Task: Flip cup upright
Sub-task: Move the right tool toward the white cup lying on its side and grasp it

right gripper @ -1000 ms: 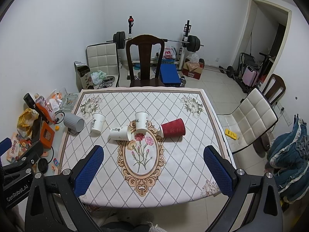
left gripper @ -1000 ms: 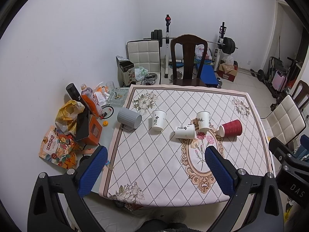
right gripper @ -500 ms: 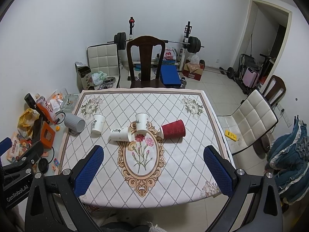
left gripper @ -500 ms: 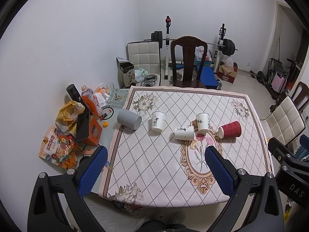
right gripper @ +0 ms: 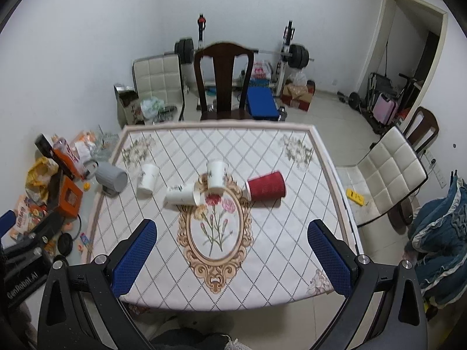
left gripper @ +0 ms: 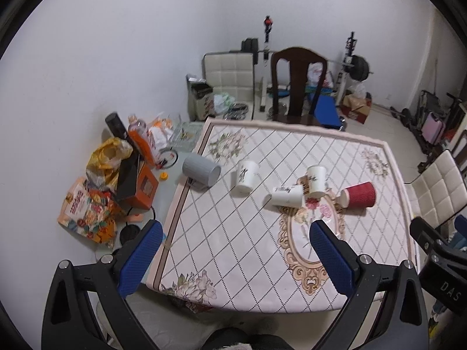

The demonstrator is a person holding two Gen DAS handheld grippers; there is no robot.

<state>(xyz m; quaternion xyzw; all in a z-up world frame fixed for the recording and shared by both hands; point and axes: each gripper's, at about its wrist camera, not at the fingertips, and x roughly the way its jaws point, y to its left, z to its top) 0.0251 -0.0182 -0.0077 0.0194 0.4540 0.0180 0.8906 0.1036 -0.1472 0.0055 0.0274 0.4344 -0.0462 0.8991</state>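
Both hand-held grippers are held high above the near edge of the bench, well apart from every cup. The left hand-held gripper is seen with its jaws spread wide and nothing between them; the right hand-held gripper is likewise spread wide and empty.

Five cups are set across the middle of the bench. Three lie on their sides: a grey cup at the left edge, a white cup near the centre, and a red cup to the right. Two more white cups stand on end, apparently rim down, though this cannot be told for certain.

Several risks are judged to lie ahead. The lying white cup is touching or just beside the centre standing cup, so the neighbour could be knocked over if the jaws are brought in from that side. The paper cups are thought to be light and soft; a wall could be crushed by too firm a squeeze, or the cup pushed away and rolled if only one finger meets it. The grey cup lies at the bench edge and could be rolled off toward the clutter on the left.
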